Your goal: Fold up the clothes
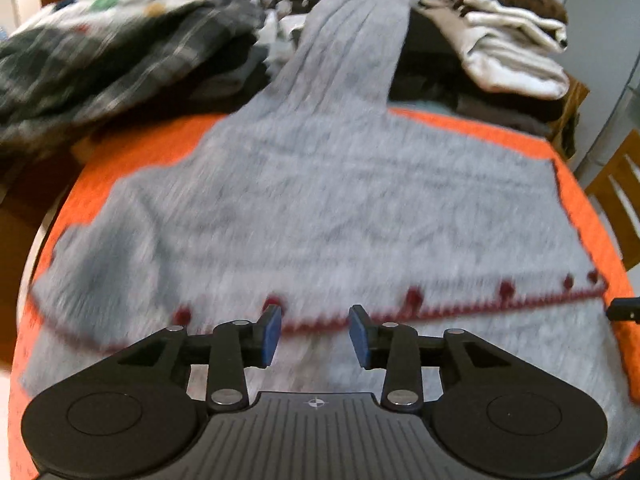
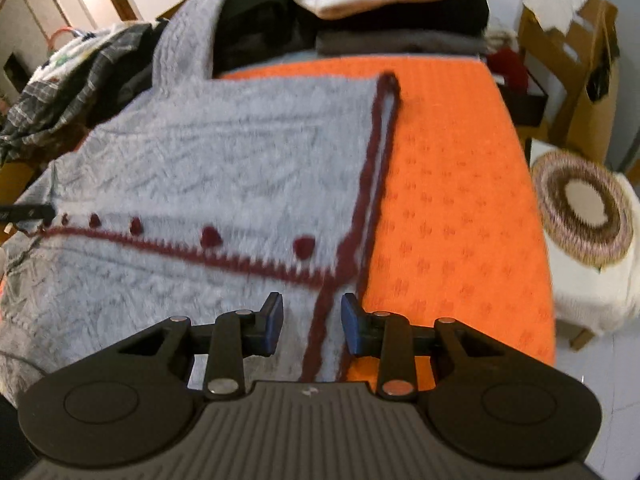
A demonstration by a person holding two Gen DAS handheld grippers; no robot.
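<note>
A grey knitted cardigan (image 1: 320,208) with dark red trim and a row of red buttons (image 1: 414,295) lies spread flat on the orange tablecloth (image 1: 132,148). One sleeve (image 1: 352,44) runs away over the far piles. My left gripper (image 1: 315,334) hovers open over the buttoned front edge, nothing between its blue pads. In the right wrist view the same cardigan (image 2: 224,152) shows its red-trimmed hem (image 2: 370,168) beside bare orange cloth (image 2: 452,200). My right gripper (image 2: 312,326) is open above the hem's lower corner, holding nothing.
A plaid garment pile (image 1: 104,60) sits far left, and folded white and dark clothes (image 1: 516,52) far right. Off the table's right edge stand a cushioned stool (image 2: 588,208) and a cardboard box (image 2: 576,52). A wooden chair (image 1: 620,196) is at the right.
</note>
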